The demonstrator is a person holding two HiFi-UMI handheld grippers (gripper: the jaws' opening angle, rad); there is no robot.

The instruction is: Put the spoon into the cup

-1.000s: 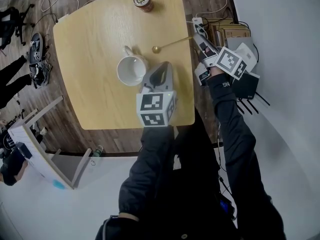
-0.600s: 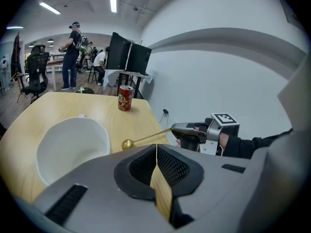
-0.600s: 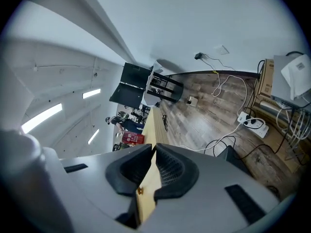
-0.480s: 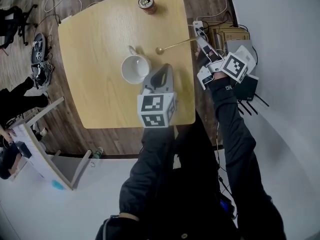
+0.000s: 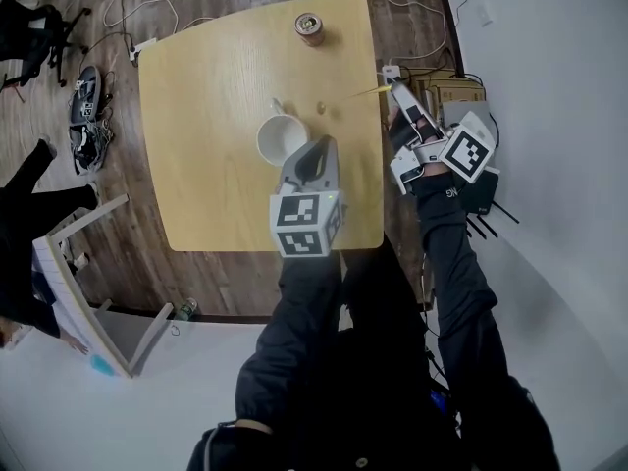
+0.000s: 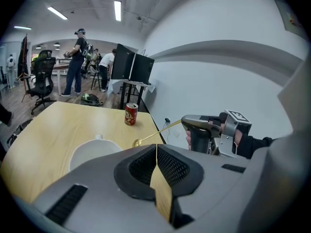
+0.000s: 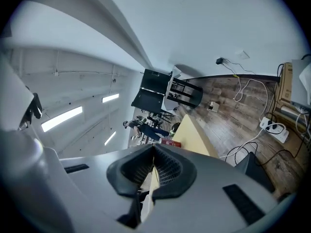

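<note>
A white cup [image 5: 283, 140] stands near the middle of the wooden table [image 5: 206, 86]. A thin gold spoon [image 5: 351, 96] hangs tilted above the table's right edge, bowl end down toward the cup. My right gripper [image 5: 392, 90] has the handle end between its jaws, which are still closing on it. The left gripper view shows the spoon [image 6: 158, 132] sticking out of the right gripper [image 6: 188, 122], beyond the cup [image 6: 90, 152]. My left gripper [image 5: 316, 148] hovers just right of the cup, shut and empty [image 6: 156, 152].
A red drink can [image 5: 308, 27] stands at the table's far edge, also the can [image 6: 130, 114] in the left gripper view. A power strip, cables and boxes [image 5: 456, 91] lie on the floor right of the table. A white chair [image 5: 93, 292] stands at the lower left.
The right gripper closed on the spoon's handle and raised it off the table. The left gripper rose a little beside the cup.
</note>
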